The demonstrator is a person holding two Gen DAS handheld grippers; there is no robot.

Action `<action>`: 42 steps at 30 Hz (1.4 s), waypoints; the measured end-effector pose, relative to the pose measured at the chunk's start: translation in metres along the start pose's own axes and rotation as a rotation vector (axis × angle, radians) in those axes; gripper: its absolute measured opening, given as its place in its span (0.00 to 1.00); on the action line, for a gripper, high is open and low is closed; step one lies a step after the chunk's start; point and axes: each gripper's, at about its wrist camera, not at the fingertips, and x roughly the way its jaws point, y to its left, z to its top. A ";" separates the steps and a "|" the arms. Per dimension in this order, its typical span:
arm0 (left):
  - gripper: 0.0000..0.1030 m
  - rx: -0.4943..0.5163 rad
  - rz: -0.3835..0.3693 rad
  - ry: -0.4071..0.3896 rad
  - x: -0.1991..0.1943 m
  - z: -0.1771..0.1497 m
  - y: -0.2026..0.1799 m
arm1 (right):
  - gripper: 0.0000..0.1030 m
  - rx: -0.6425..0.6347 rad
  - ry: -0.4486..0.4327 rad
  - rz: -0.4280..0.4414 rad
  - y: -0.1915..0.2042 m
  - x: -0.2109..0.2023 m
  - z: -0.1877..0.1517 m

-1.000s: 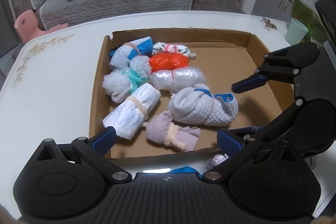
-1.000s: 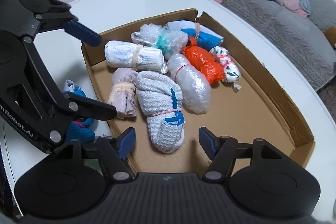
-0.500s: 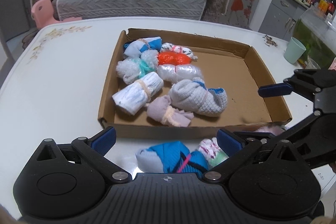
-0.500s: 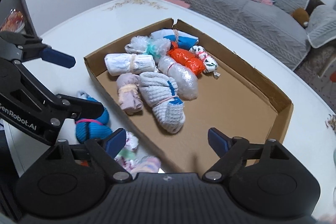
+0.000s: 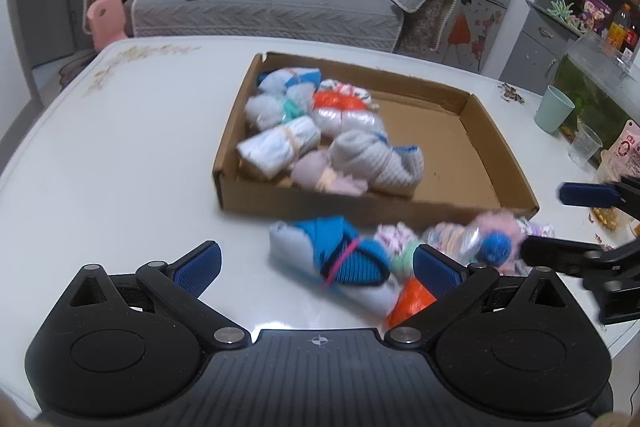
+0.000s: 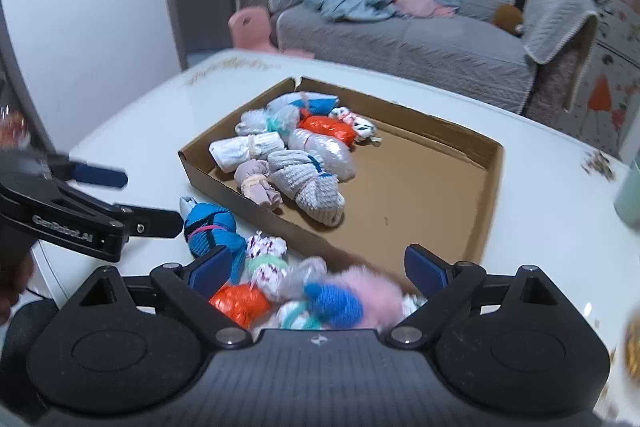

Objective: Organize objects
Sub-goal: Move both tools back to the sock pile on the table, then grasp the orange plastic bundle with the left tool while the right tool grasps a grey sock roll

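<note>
A shallow cardboard box (image 5: 472, 107) (image 6: 492, 155) on the white table holds several bundled items in its left half, among them a grey knit bundle (image 5: 376, 159) (image 6: 308, 187) and an orange bag (image 5: 340, 101) (image 6: 326, 127). More bundles lie on the table in front of the box: a blue-and-white roll (image 5: 340, 259) (image 6: 210, 227), a pink fluffy one (image 6: 372, 291), a small orange one (image 5: 410, 301) (image 6: 238, 301). My left gripper (image 5: 318, 269) is open and empty above the blue roll. My right gripper (image 6: 318, 267) is open and empty above the loose pile.
A mint cup (image 5: 554, 109) and a clear plastic cup (image 5: 584, 147) stand at the table's right edge, with snack packets near them. A grey sofa (image 5: 260, 3) and a pink stool (image 5: 106, 15) are beyond the table.
Both grippers have pulled back from over the box toward the table's near edge, still open. The loose bundles in front of the box have come into view.
</note>
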 end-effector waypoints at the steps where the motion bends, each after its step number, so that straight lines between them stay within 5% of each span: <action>1: 1.00 -0.006 0.003 -0.008 -0.001 -0.006 0.002 | 0.91 0.007 -0.015 -0.008 0.001 -0.005 -0.006; 7: 1.00 -0.050 0.027 -0.129 -0.011 -0.057 0.009 | 0.96 0.070 -0.143 -0.042 -0.003 -0.031 -0.068; 12: 1.00 0.031 -0.004 -0.201 -0.007 -0.090 -0.012 | 0.96 0.080 -0.184 -0.088 0.002 -0.025 -0.114; 20: 0.99 0.149 -0.121 -0.162 0.031 -0.100 -0.047 | 0.95 0.105 -0.180 -0.130 -0.001 0.003 -0.114; 31: 0.92 0.222 -0.162 -0.184 0.053 -0.085 -0.055 | 0.94 0.136 -0.154 -0.115 -0.019 0.018 -0.113; 34: 0.88 0.245 -0.221 -0.189 0.053 -0.085 -0.057 | 0.83 0.119 -0.132 -0.094 -0.025 0.021 -0.115; 36: 0.84 0.285 -0.235 -0.187 0.053 -0.088 -0.063 | 0.58 0.076 -0.133 -0.085 -0.025 0.019 -0.116; 42: 0.73 0.377 -0.262 -0.169 0.049 -0.093 -0.080 | 0.53 0.045 -0.170 -0.048 -0.027 -0.007 -0.137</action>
